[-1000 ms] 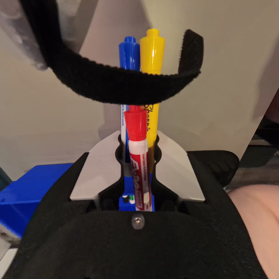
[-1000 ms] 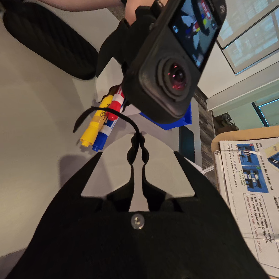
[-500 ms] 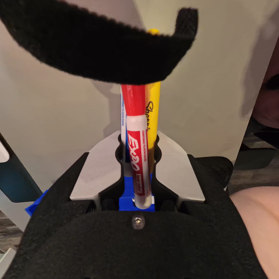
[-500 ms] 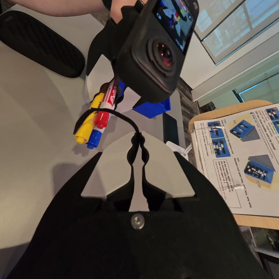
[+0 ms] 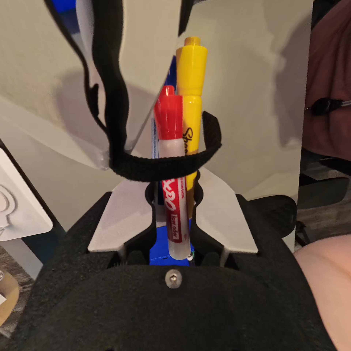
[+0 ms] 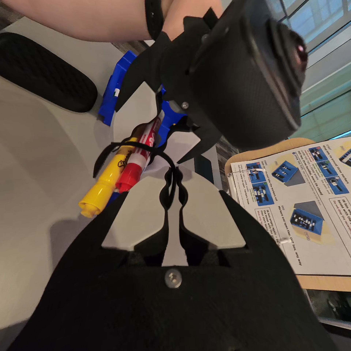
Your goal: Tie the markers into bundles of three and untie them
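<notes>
The left gripper clamped three markers together, while the right gripper, pinched nearly shut, held the black strap looped across them.

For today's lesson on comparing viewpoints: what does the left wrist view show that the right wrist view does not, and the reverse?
Only the left wrist view shows the blue marker's cap behind the others, and the markers' rear ends sitting between the left tongs.

Only the right wrist view shows the printed instruction sheet on its board, the black pad on the table, the windows, and the camera mounted on the left tongs.

Both show the red marker, the yellow marker, the black strap looped round them with the right tongs pinching it, and the blue box.
</notes>
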`<state>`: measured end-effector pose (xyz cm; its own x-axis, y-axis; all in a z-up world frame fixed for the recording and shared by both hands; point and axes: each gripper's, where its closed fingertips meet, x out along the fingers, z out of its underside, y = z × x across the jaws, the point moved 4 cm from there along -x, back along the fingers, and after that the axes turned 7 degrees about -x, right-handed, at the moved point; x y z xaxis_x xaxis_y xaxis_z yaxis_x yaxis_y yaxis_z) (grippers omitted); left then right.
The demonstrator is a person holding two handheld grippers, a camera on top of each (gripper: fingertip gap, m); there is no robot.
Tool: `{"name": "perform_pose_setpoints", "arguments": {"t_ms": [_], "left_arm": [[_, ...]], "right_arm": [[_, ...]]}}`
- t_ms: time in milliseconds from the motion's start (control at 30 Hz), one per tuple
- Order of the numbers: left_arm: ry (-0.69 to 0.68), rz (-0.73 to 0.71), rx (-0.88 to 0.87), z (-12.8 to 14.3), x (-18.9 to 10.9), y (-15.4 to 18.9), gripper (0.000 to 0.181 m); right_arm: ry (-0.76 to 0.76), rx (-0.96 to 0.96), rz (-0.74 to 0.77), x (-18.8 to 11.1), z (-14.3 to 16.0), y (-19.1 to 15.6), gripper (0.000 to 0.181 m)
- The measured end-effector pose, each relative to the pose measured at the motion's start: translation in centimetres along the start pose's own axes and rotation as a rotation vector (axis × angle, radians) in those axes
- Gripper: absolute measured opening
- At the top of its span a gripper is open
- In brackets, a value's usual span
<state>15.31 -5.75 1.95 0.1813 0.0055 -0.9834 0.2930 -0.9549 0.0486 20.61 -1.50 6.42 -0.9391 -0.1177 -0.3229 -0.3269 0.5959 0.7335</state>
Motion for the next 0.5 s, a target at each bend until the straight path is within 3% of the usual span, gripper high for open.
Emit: {"name": "perform_pose_setpoints", "arguments": {"t_ms": [167,500], "left_arm": [[0.0,-0.006,0.041,-0.8,-0.8,0.5,0.039],[0.071,0.041,0.066,-1.6,-2.5,1.5,0.039]], "right_arm": [[0.032,-0.03,-0.009,-0.8,-1.3,0.0,0.006],[-0.044,-0.104,-0.092,-1.3,-2.1,0.5,0.005]]}}
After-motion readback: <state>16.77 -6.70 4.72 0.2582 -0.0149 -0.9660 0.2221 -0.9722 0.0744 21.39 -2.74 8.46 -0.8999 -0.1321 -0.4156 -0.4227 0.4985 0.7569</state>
